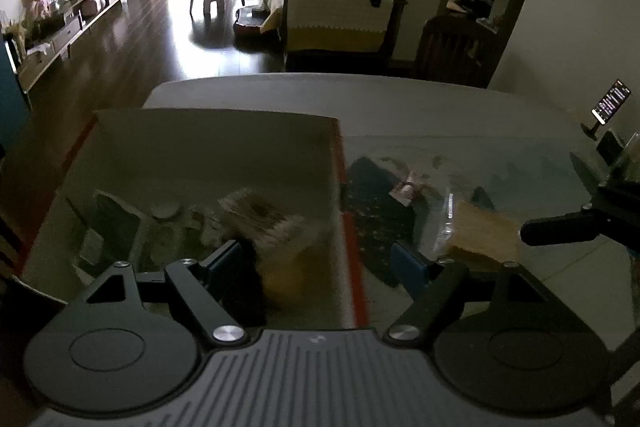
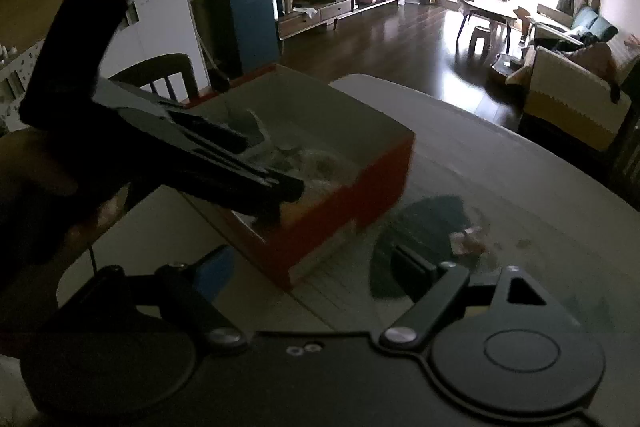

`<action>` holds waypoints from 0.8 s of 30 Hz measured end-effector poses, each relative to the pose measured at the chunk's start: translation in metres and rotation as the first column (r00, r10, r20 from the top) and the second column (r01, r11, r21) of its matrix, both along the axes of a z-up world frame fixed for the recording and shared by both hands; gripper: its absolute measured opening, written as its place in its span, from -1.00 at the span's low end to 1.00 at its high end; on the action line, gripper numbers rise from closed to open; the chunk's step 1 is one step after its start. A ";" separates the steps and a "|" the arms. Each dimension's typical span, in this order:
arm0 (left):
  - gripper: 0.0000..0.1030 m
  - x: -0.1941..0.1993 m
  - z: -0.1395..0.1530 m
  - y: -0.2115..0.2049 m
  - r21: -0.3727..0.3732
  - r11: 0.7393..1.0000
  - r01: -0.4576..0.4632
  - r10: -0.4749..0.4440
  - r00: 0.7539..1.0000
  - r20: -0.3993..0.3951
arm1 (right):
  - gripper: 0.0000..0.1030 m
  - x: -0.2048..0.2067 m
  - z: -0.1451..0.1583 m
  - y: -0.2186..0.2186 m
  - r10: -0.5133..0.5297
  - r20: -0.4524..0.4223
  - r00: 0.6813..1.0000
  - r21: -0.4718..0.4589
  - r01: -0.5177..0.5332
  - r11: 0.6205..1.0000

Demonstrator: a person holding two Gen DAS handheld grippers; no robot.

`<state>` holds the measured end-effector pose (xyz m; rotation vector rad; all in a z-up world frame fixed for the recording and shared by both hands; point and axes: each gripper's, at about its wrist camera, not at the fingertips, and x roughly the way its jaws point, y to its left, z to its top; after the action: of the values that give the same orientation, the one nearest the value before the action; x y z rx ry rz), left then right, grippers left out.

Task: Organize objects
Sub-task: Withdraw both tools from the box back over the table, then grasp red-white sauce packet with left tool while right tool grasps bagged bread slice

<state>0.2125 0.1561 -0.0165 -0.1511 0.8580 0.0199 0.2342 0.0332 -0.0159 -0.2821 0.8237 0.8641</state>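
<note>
My left gripper (image 1: 324, 259) is spread wide, w/ nothing pinched. One finger hangs inside the red box (image 1: 344, 187), the other hangs outside over the table (image 1: 500, 115). Right under it in the box is a yellow soft thing (image 1: 284, 279), blurry, can't tell what it is. I think it's just gone in or is dropping in.

My right gripper (image 2: 312, 267) is spread wide too & holds nothing. It hangs over the table, just beside the red box (image 2: 344, 223).

A bit farther in the box there's more stuff: a stripy bundle (image 1: 256, 215) & a small round pale thing (image 1: 164, 211). So some things look put away already.

Still out on the table, past the box wall: a dark flat patch (image 1: 376, 203), a small pink wrapper (image 1: 406, 189) & a tan flat pack (image 1: 484, 235) near my right gripper's finger. In the right view I see the wrapper (image 2: 468, 241) beside the dark patch (image 2: 424, 235).

So I'd say approx. half done. Three things left to pick up, I think. Far back there's a phone on a stand (image 1: 610, 101).
</note>
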 end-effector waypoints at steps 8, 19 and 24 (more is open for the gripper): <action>0.63 0.011 -0.008 -0.042 -0.002 1.000 0.026 -0.026 1.000 -0.012 | 0.66 0.013 -0.014 -0.044 -0.034 -0.004 0.999 -0.024 0.034 0.999; 0.96 0.049 -0.020 -0.094 0.021 0.994 0.111 -0.111 0.994 0.010 | 0.66 0.037 -0.041 -0.099 -0.115 0.016 0.993 -0.087 0.116 0.989; 0.99 0.076 -0.030 -0.111 0.045 0.988 0.151 -0.152 0.988 0.013 | 0.66 0.056 -0.056 -0.115 -0.139 0.006 0.990 -0.124 0.138 0.983</action>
<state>0.2889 0.0447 -0.0464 -0.0444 0.8500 -0.1045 0.2900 -0.0822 -0.0724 -0.3289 0.8908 0.6844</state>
